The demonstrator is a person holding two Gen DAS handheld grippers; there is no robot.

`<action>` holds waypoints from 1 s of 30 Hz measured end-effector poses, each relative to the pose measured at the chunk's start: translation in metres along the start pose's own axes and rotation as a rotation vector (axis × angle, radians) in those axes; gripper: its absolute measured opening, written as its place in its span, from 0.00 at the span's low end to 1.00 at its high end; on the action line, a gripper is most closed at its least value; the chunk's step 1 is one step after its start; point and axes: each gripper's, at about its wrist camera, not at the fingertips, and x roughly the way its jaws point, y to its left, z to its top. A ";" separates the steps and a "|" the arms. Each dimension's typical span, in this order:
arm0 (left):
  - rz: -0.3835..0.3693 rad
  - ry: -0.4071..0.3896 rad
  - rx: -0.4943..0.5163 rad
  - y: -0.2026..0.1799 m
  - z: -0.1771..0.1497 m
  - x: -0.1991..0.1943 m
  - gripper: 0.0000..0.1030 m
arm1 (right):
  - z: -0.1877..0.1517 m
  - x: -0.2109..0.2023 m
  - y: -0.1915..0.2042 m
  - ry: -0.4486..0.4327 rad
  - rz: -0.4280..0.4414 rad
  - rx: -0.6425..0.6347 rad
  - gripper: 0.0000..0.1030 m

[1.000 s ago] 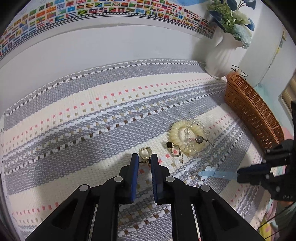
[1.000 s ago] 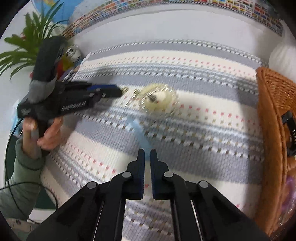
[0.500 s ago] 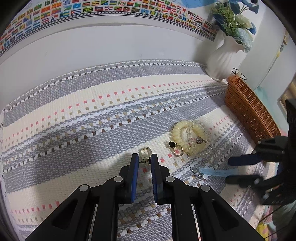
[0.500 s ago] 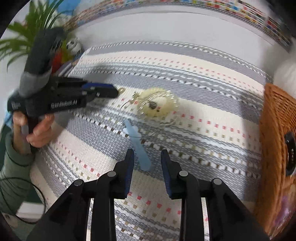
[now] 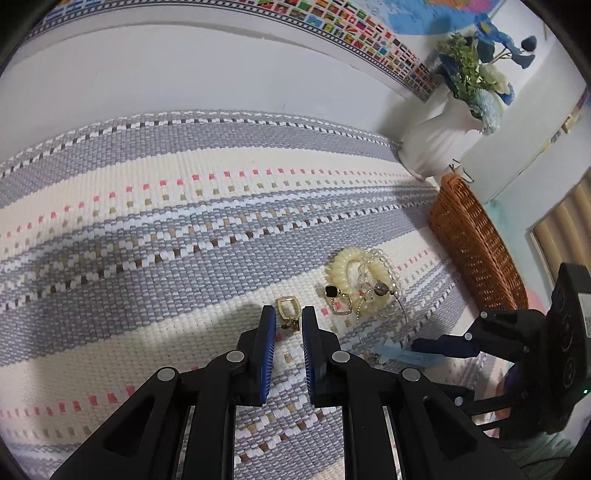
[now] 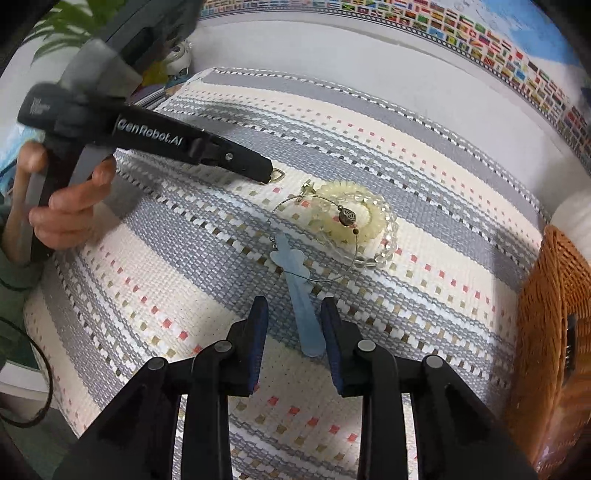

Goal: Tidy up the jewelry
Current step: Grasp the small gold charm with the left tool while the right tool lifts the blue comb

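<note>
My left gripper point(image 5: 288, 319) is shut on a gold rectangular earring point(image 5: 287, 310) just above the striped mat; in the right wrist view the earring point(image 6: 277, 173) pokes out of that gripper's tip point(image 6: 266, 172). A black-and-gold earring point(image 5: 334, 295) lies beside a cream coil band point(image 5: 345, 271), a clear bead bracelet point(image 6: 384, 254) and a thin wire hoop with a metal bead point(image 6: 347, 217). My right gripper point(image 6: 293, 319) stands open, its fingers either side of the tail of a pale blue pendant point(image 6: 301, 295), pads not pressing. That gripper point(image 5: 424, 363) shows at lower right in the left wrist view.
A wicker basket point(image 5: 476, 251) stands at the mat's right edge, also in the right wrist view point(image 6: 546, 314). Behind it is a white vase of flowers point(image 5: 436, 144). A hand point(image 6: 70, 199) holds the left gripper; a green plant point(image 6: 74, 26) is at far left.
My right gripper went from shut to open and moved up over the blue pendant's tail. My left gripper rolled a little and kept the gold earring between its pads.
</note>
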 end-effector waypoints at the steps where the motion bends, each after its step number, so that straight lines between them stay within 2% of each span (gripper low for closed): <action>1: 0.001 0.001 0.003 0.000 0.000 0.001 0.14 | 0.000 0.000 0.000 -0.001 -0.001 0.000 0.31; 3: 0.004 0.001 0.009 -0.003 0.000 0.002 0.15 | 0.001 0.000 -0.001 0.002 0.002 0.006 0.24; 4: 0.005 0.001 0.014 -0.004 0.000 0.002 0.18 | 0.000 0.000 0.000 0.003 0.006 0.006 0.14; 9: 0.063 -0.014 0.050 -0.018 0.001 0.008 0.20 | -0.002 -0.004 0.004 0.009 -0.016 -0.009 0.13; 10: 0.089 -0.018 0.066 -0.022 0.000 0.009 0.20 | -0.002 -0.004 0.004 0.011 -0.013 -0.006 0.13; 12: 0.131 -0.023 0.084 -0.028 0.000 0.011 0.12 | -0.005 -0.007 0.004 0.014 -0.006 0.002 0.13; 14: 0.149 -0.028 0.096 -0.032 -0.001 0.013 0.12 | -0.010 -0.012 0.004 0.017 -0.007 0.010 0.13; 22: 0.137 -0.072 0.092 -0.037 -0.001 0.003 0.12 | -0.031 -0.026 -0.008 0.068 -0.022 0.072 0.13; 30: 0.122 -0.054 0.097 -0.036 -0.003 0.005 0.12 | -0.059 -0.047 -0.017 0.082 -0.020 0.113 0.13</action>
